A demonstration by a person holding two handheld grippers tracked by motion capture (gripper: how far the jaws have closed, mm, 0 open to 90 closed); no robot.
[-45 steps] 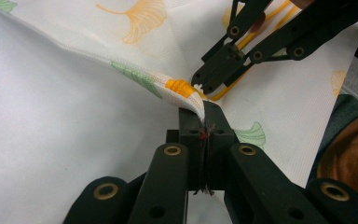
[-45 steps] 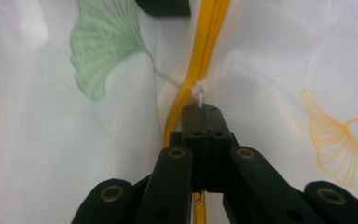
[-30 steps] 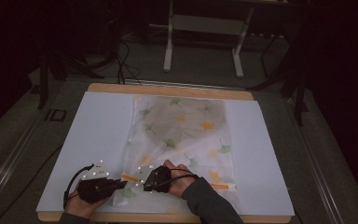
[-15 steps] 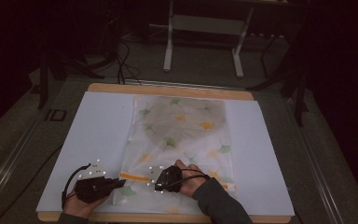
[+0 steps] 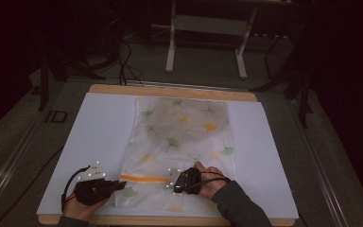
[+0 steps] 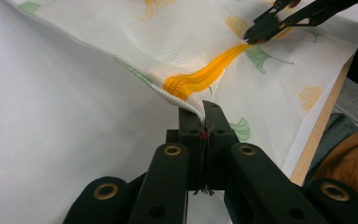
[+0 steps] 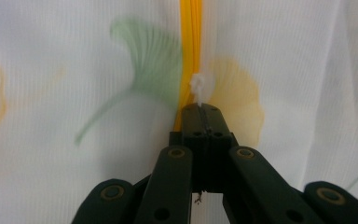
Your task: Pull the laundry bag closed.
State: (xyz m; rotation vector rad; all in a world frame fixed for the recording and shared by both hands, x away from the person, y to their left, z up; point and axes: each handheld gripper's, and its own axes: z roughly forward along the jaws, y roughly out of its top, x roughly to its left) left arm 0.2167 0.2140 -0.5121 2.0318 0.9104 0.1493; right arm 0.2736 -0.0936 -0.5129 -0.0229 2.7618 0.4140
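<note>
White table, leaf-print mesh bag, left gripper clenching its corner, right gripper clamping white zipper pull

Table: wooden edge visible along the far and near sides.
Mat: pale sheet covering most of the tabletop.
Mesh bag: white, printed with green and yellow leaves, lying flat at mat centre.
Zipper: orange strip running across the bag's near end.
Left gripper: at the bag's near left corner, tip at the zipper's left end.
Right gripper: resting on the bag, at the zipper's right end.
Floor: dark; white frame legs beyond the table.
</note>
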